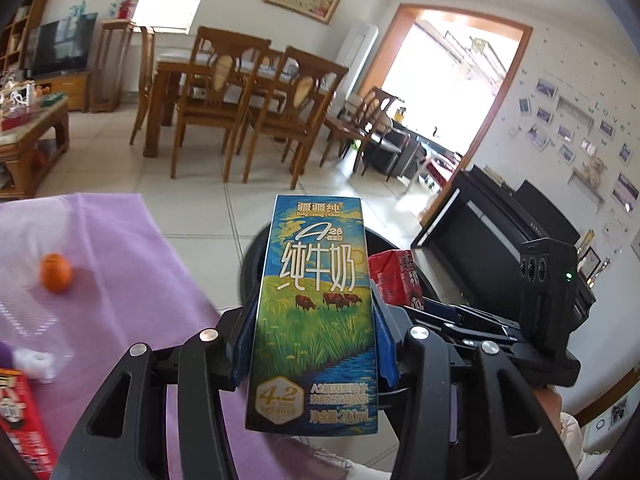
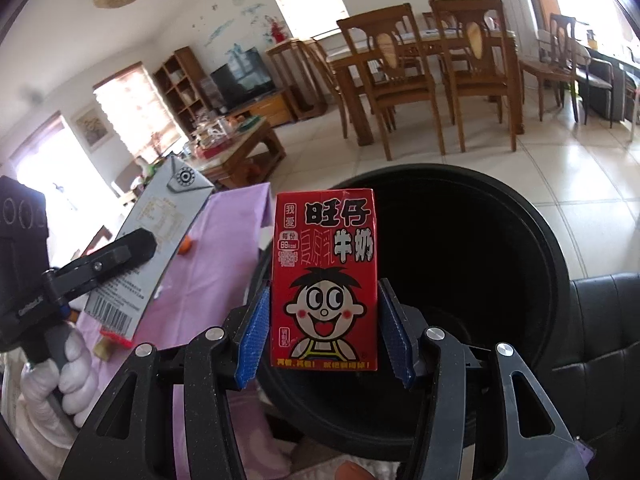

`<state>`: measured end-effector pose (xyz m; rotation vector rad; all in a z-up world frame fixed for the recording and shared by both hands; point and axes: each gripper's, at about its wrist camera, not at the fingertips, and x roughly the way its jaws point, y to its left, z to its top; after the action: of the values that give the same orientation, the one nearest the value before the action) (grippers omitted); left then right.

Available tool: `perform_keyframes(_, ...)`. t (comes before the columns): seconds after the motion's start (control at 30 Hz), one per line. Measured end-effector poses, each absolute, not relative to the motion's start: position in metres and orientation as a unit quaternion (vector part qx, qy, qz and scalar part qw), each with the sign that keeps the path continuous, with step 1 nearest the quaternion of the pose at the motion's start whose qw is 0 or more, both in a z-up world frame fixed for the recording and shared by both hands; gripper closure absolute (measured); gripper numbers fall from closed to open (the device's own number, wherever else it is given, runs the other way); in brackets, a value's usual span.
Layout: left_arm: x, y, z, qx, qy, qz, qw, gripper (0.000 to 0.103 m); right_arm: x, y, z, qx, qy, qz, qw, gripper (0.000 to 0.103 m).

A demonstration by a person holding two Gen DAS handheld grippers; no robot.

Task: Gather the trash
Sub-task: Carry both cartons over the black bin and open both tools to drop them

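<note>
Daylight's flooding in, doorway [image 1: 448, 92] at one o'clock blown white, windows [image 2: 132, 112] glaring at nine; fisheye bends walls, corners vignette black, orange [image 1: 56, 267] slightly soft.

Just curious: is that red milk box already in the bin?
Not yet. The red milk box sits clamped in the right claw above the bin.

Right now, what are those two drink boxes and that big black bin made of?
Blue milk carton and red milk carton: probably coated paperboard, with glossy print and crisp folded edges. Black bin: likely plastic, with a smooth, slightly shiny moulded rim.
</note>
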<state>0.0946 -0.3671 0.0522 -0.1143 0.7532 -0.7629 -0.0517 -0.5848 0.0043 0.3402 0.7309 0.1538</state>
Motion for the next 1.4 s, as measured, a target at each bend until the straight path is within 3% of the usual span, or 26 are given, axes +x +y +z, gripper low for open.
perform_keyframes(0.3,0.107,-0.411,0.016,-0.023,0.411,-0.348,0.842,0.055,-0.045,-0.602,-0.022,0.165,0.361,0.057,0.916,0.051)
perform_keyframes(0.9,0.109,-0.414,0.004,0.001,0.418,-0.334,0.845,0.053,-0.051,-0.593,-0.023,0.151,0.37,0.045,0.916,0.051)
perform_keyframes(0.97,0.107,-0.411,0.007,-0.005,0.413,-0.333,0.848,0.043,-0.053,-0.592,-0.021,0.148,0.369,0.043,0.917,0.049)
perform_keyframes(1.07,0.101,-0.402,0.015,-0.013,0.396,-0.33,0.857,0.023,-0.057,-0.593,-0.019,0.149,0.365,0.037,0.918,0.034)
perform_keyframes(1.23,0.09,-0.387,0.028,-0.011,0.374,-0.331,0.866,0.021,-0.06,-0.59,-0.015,0.144,0.364,0.028,0.92,0.034)
perform_keyframes(1.3,0.087,-0.374,0.033,-0.022,0.37,-0.331,0.868,0.017,-0.061,-0.584,-0.01,0.139,0.362,0.029,0.921,0.028)
perform_keyframes(1.4,0.082,-0.348,0.041,-0.034,0.362,-0.313,0.877,0.017,-0.059,-0.566,0.0,0.126,0.359,0.04,0.924,0.027)
